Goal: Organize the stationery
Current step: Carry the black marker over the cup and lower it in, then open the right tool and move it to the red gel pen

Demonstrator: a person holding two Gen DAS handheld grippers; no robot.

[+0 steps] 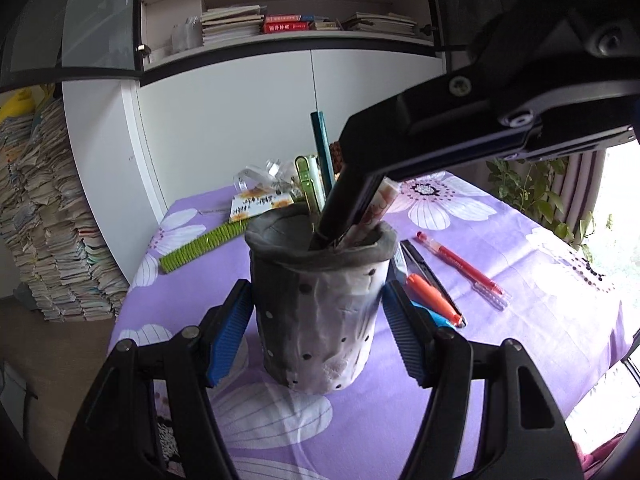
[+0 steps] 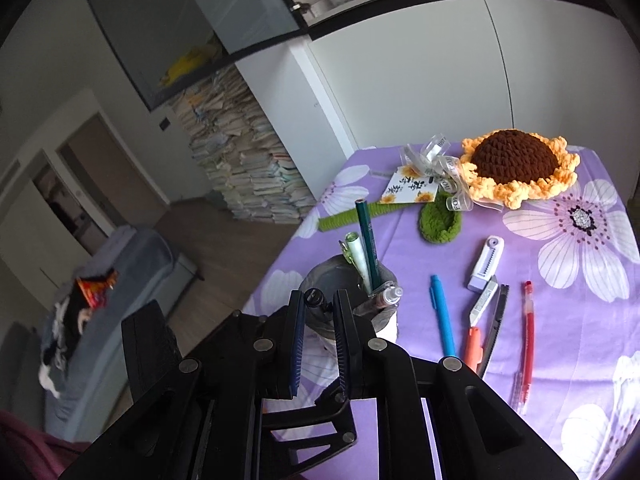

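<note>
A grey, dotted clay pen holder [image 1: 320,312] stands on the purple flowered tablecloth [image 1: 540,320], and my left gripper [image 1: 316,292] is shut on its sides with both blue pads. It holds a teal pencil [image 1: 322,148], a green-clipped pen [image 1: 305,178] and a pink patterned pen [image 1: 378,210]. My right gripper [image 2: 318,300] reaches in from the upper right in the left wrist view. It is shut on a black pen [image 2: 315,297], right over the holder's mouth [image 2: 332,276]. Loose on the cloth lie a red pen [image 2: 528,344], an orange pen [image 2: 473,346] and a blue pen [image 2: 442,316].
A lilac correction tape [image 2: 486,264], a white tool [image 2: 482,300] and a black one [image 2: 497,320] lie beside the pens. A crochet sunflower [image 2: 516,160] with a green stem [image 1: 200,248] and a card [image 1: 260,206] lies at the back. The table's left edge drops off near the book stacks [image 2: 248,168].
</note>
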